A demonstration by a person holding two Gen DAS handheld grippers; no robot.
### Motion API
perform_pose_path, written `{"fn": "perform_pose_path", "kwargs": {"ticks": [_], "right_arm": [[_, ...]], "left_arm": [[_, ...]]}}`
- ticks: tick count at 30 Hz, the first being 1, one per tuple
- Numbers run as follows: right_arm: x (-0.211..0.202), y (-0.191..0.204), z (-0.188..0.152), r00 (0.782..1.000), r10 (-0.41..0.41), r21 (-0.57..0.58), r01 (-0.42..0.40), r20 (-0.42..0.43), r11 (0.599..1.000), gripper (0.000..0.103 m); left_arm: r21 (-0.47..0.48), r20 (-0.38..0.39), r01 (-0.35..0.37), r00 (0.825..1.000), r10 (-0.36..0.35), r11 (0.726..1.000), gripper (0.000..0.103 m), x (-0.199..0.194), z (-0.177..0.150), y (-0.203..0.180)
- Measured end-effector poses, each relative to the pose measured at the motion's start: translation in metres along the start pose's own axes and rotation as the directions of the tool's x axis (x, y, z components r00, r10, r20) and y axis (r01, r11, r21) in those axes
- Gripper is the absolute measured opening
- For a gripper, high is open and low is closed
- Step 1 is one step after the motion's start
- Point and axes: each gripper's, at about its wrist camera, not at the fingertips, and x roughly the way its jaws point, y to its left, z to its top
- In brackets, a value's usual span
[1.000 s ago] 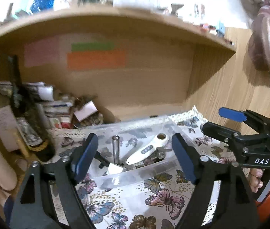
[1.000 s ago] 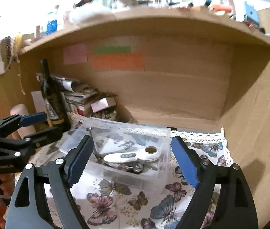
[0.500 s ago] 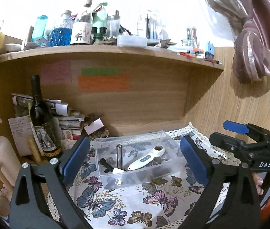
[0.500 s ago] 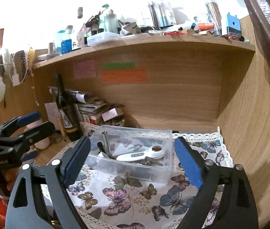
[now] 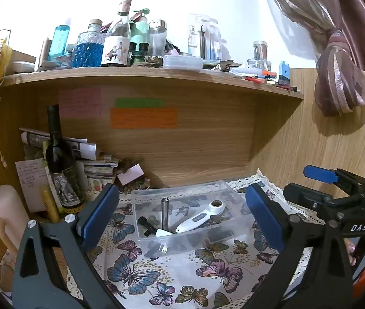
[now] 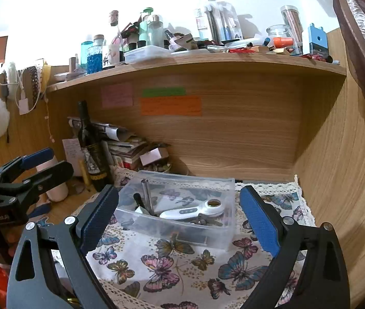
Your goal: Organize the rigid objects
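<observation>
A clear plastic box [image 5: 241, 221] [image 6: 223, 234] sits on a butterfly-print cloth [image 5: 172, 275] [image 6: 182, 270] under a wooden shelf. It holds a white handheld device with a round head [image 5: 200, 216] [image 6: 190, 209], a metal cylinder [image 5: 165, 215] [image 6: 147, 195], a black stick [image 5: 146, 225] and small dark items. My left gripper [image 5: 180, 215] is open and empty, held back from the box. My right gripper [image 6: 178, 215] is open and empty too, also short of the box. Each gripper shows at the edge of the other's view.
A dark wine bottle [image 5: 60, 159] [image 6: 91, 144], stacked papers [image 5: 92, 154] and a pale cylinder [image 5: 7, 213] crowd the left. The shelf [image 5: 156, 74] above carries several bottles and jars. A wooden side wall [image 6: 342, 180] closes the right. A curtain [image 5: 342, 82] hangs at upper right.
Both grippers have pulled back and up from the box, so it looks smaller and the top shelf has come into view. Both stay open and empty.
</observation>
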Motion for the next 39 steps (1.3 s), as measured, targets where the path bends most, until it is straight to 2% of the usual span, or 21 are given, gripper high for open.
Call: {"fn": "perform_pose_path", "kwargs": {"ticks": [39], "right_arm": [[0.0003, -0.0017, -0.0006, 1.0, 0.007, 0.001, -0.007, 0.001, 1.0, 0.095]], "left_arm": [[0.01, 0.0, 0.021, 1.0, -0.021, 1.0, 0.102, 0.0048, -0.0004, -0.0045]]}}
